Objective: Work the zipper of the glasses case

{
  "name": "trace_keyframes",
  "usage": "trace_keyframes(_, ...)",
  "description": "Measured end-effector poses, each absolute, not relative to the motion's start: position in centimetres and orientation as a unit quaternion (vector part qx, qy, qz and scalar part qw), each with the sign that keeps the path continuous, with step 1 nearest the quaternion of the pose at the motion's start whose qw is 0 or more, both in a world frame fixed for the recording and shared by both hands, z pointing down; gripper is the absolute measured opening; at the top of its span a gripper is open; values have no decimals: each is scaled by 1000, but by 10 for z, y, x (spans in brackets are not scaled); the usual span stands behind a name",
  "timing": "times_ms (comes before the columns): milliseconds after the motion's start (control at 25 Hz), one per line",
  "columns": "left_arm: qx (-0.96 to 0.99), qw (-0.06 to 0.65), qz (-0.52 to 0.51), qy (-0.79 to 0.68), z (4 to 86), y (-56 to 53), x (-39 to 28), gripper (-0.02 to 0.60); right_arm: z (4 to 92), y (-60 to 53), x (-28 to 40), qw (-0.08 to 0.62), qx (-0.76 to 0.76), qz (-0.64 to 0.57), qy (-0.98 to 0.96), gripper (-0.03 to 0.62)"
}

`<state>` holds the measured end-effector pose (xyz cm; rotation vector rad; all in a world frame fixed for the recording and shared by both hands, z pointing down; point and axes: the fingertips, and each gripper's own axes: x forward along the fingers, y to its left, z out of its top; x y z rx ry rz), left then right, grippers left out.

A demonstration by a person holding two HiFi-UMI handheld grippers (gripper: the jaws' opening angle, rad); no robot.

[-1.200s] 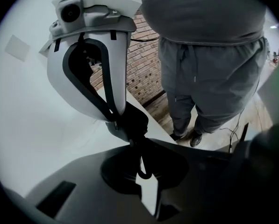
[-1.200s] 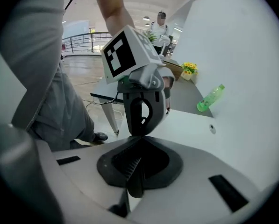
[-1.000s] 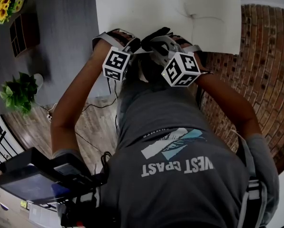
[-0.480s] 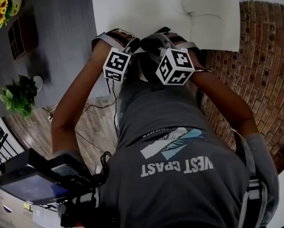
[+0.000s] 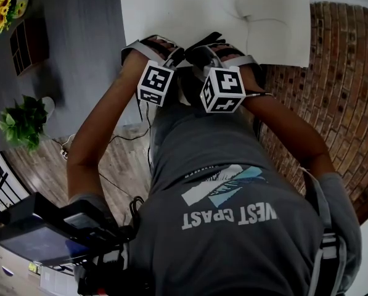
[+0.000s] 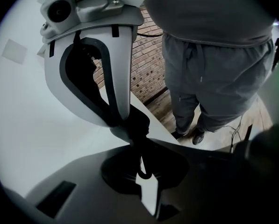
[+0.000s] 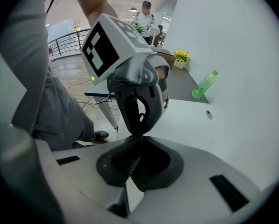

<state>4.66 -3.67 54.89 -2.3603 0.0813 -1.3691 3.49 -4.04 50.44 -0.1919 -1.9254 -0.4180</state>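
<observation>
A white table [image 5: 190,5] filled the top of the head view, with a brick wall [image 5: 338,85] to its right, a potted plant [image 5: 22,123] on the floor to the left, and a green bottle [image 7: 204,84] standing far off on the table. The person stood at the table's near edge and held the two tools tip to tip in front of the body, above the table's edge. The left tool [image 6: 140,158] had its jaws drawn together, and a thin dark strand with a hooked end lay along the seam between them. The right tool [image 7: 138,158] was likewise closed, its ridged pads pressed flat against each other. No view showed the glasses case clearly. Only a small dark lump [image 6: 135,125] sat where the two tips met, and I took it for the zipper pull or an end of the case. Which tool actually gripped it could not be told. The step in hand looked like securing a hold before the slider was drawn. To do it well, one tool should have pinned the case body close beside the zipper track. The other should have pinched the pull squarely in its pads, not at the very tips. The pull would then best run straight along the track, low and steady, with the holding tool resisting in line. A sideways tug risked the small tab slipping out of the pads.
</observation>
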Motion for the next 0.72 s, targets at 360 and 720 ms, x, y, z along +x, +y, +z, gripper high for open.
trace_keyframes(360,-847,219,-483,25,546,-37,58,20,493,-44,59,533,-38,-50,-844,6)
trace_keyframes(720,-840,239,-487,3,549,-34,58,20,486,-45,58,541,-142,-71,-826,120)
